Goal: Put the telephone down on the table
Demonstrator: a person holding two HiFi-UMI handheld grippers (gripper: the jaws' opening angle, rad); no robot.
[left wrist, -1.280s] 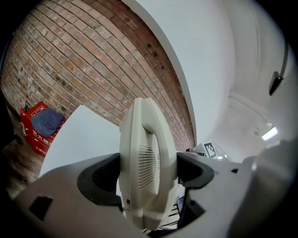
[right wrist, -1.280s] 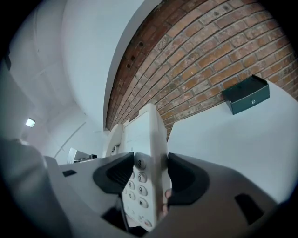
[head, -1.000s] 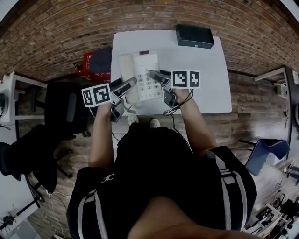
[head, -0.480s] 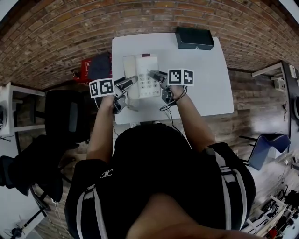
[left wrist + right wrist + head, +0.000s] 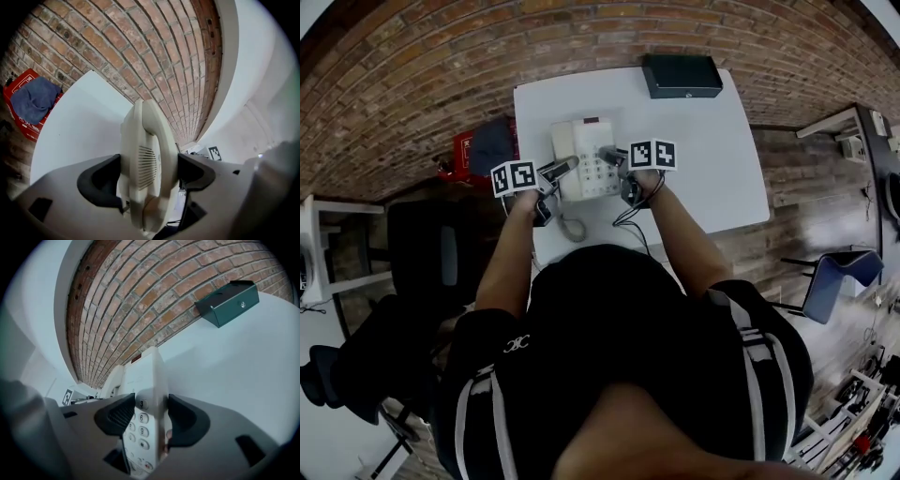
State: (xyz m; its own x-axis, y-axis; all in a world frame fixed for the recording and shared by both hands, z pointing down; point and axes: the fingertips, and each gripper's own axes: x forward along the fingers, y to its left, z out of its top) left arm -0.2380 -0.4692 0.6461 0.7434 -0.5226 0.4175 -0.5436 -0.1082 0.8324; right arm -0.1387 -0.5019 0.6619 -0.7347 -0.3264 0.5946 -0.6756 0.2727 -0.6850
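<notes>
**Both grippers are clamping the telephone over the white table**

At the centre left of the head view, beside the table's left edge, a red crate [image 5: 467, 152] is sitting on the floor with a blue cloth [image 5: 495, 142] lying over it. Just right of it, the left gripper [image 5: 566, 167] is reaching in at an angle. In its own view its jaws are pressing on the handset side of the cream telephone [image 5: 586, 155], one on each face. The phone is showing above the middle of the white table [image 5: 712, 159], nearer its left side. No view is showing whether the base is touching the tabletop. A coiled cord [image 5: 573, 228] is trailing down toward the table's near edge. On the phone's right, the right gripper [image 5: 609, 156] is pinching the keypad edge, with the number keys showing between its jaws. At the upper right of the table, well apart from the phone, a dark box [image 5: 681, 75] is resting by the brick wall.
</notes>
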